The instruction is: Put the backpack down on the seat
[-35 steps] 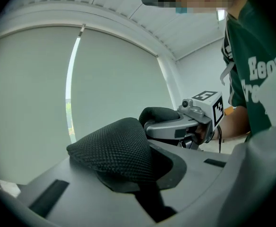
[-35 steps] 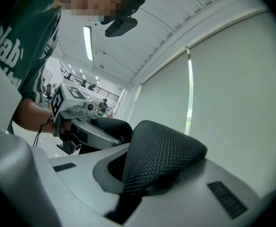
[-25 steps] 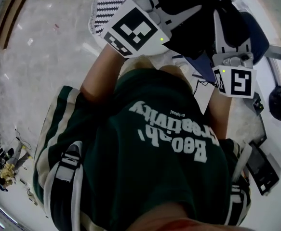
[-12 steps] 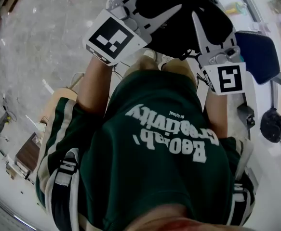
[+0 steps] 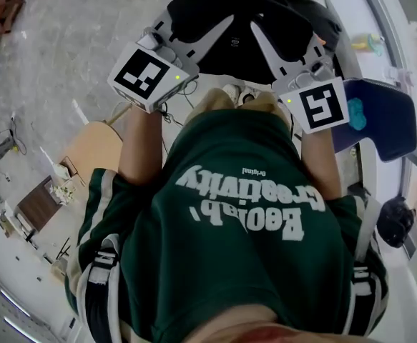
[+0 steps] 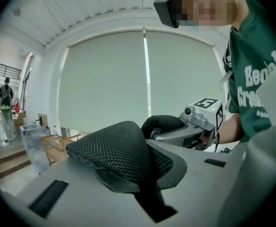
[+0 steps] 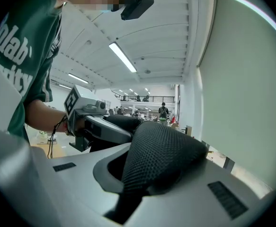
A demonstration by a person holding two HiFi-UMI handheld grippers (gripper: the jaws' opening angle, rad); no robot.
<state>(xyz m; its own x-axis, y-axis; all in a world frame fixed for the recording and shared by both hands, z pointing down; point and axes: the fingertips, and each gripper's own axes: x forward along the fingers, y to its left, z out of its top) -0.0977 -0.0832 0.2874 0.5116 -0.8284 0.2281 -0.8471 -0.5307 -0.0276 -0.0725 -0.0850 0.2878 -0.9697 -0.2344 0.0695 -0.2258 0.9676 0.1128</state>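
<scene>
Carrying stage, by the look of it; lifting done, setting down not yet; black backpack [image 5: 240, 27] up in the air at the upper centre of the head view, touching no seat. Narrow pinch of the left gripper [image 5: 222, 26] on one mesh shoulder strap [image 6: 121, 150]; tight pinch of the right gripper [image 5: 259, 33] on the second mesh strap [image 7: 164, 157]; black mesh bulging out over each pair of jaws in the gripper views. At the right edge of the head view, blue seat [image 5: 390, 120], apart from the pack, with a small teal thing [image 5: 356, 113] on its near edge. Left to do, as judged: swing across to the right, lower, let go. Seems to hang with long axis downward, strap side toward the person, zip edge toward the top of the frame; broad side running left to right.
</scene>
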